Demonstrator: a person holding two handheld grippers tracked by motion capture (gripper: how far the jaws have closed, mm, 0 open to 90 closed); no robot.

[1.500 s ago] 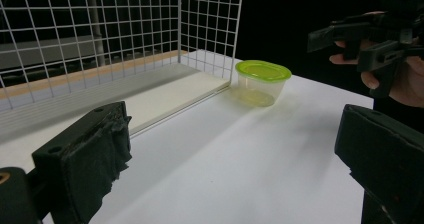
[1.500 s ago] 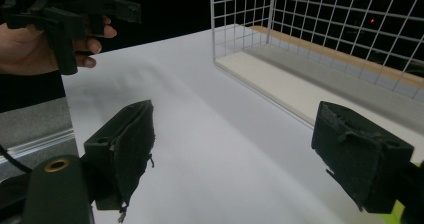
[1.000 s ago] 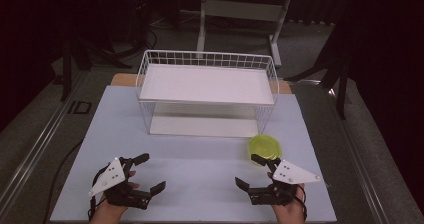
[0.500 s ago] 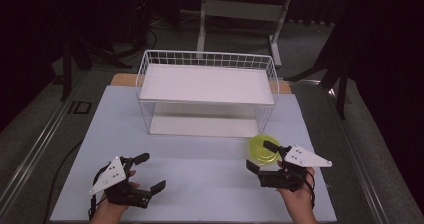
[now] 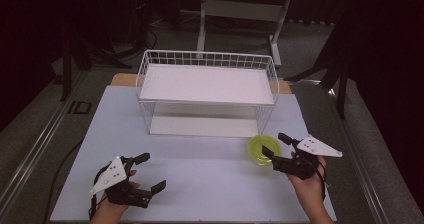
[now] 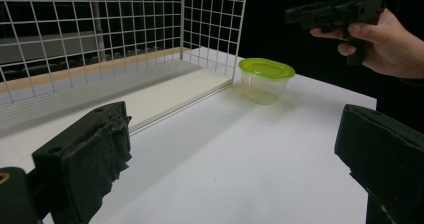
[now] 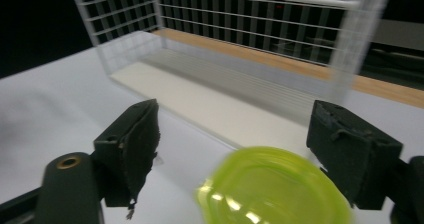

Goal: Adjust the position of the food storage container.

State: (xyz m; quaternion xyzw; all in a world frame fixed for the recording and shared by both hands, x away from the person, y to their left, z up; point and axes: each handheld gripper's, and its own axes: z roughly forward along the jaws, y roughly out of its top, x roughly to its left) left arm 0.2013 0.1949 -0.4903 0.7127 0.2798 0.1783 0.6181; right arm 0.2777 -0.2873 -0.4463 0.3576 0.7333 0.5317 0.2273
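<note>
Centrally on the white tabletop [image 5: 200, 174] stands a white wire basket rack with a flat white upper shelf [image 5: 207, 91], toward twelve o'clock. Just off its front right corner, at about four o'clock from the rack, sits a small clear plastic tub with a lime-green lid [image 5: 264, 149], upright and closed. The right gripper [image 5: 276, 146], held in a hand [image 5: 309, 181] at five o'clock of the tabletop, has its jaws spread wide beside the tub's right edge; in the right gripper view the lid [image 7: 272, 189] lies between the jaws, low and blurred, so contact cannot be told. The left gripper [image 5: 150, 173], at seven o'clock, also has its jaws spread, holding nothing, well apart from the tub [image 6: 265, 79].
</note>
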